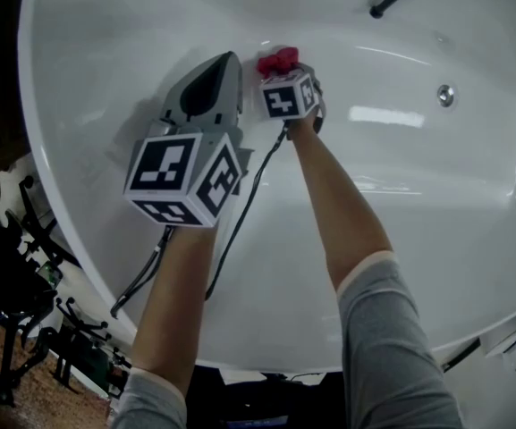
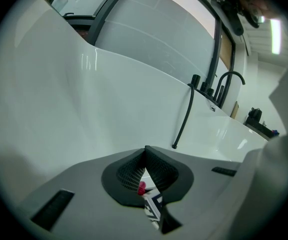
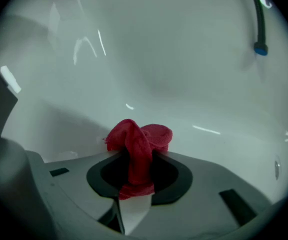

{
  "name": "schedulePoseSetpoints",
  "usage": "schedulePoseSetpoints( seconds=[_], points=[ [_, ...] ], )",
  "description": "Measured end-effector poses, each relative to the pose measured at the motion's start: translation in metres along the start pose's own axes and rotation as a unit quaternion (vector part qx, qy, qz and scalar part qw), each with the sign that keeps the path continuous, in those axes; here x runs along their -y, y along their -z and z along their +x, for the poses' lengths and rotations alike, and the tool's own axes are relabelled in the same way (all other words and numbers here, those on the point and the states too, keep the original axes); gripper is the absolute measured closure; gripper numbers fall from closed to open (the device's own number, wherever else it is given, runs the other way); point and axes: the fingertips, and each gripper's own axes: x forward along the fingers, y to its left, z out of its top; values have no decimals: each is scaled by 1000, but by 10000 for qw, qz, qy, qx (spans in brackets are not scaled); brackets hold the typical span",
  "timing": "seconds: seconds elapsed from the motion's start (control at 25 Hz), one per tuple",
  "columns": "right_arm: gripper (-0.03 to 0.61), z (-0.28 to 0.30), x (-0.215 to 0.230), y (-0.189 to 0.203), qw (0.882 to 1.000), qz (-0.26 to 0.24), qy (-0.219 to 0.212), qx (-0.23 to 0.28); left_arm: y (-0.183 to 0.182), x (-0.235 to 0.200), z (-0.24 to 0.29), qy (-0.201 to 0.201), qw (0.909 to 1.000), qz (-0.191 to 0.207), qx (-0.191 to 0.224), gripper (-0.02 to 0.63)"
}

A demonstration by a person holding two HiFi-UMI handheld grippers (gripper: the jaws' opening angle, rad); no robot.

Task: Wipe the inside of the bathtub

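Red cloth [image 3: 140, 140] pinched in my right gripper [image 3: 138, 156], its bunched end poking past the jaws, right by the bathtub's white inner wall [image 3: 183, 69]. I'd press that wad flat against it and sweep in overlapping strokes. My left gripper [image 2: 144, 153] hovers alongside, jaws pressed together and empty.

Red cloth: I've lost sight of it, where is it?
The red cloth is clamped in the right gripper, low and central in its view; the head view shows it inside the bathtub, right of the left gripper.
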Motion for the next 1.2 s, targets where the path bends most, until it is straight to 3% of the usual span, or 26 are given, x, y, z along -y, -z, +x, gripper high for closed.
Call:
schedulePoseSetpoints(
  seconds=[0.24, 0.4, 0.52, 0.72, 0.84, 1.2],
  points=[
    [465, 23, 16, -52, 9998, 206, 3, 58, -7, -2, -4, -49, 10000, 11, 77, 617],
    [465, 22, 14, -49, 9998, 83, -83, 165, -2, -6, -5, -43, 10000, 4, 12, 617],
    [465, 8, 21, -24, 9997, 192, -72, 128, 1, -3, -4, -34, 10000, 77, -49, 617],
    [465, -17, 37, 55, 9984, 429, 226, -279, 4, -1, -8, -3, 9998, 134, -133, 617],
    [465, -25, 45, 69, 9985, 440, 235, -218, 2, 3, -6, 51, 9998, 148, -139, 617],
    [465, 13, 88, -11, 9971, 597, 477, -3, 16, 6, 1, 98, 9996, 179, -216, 617]
  ],
)
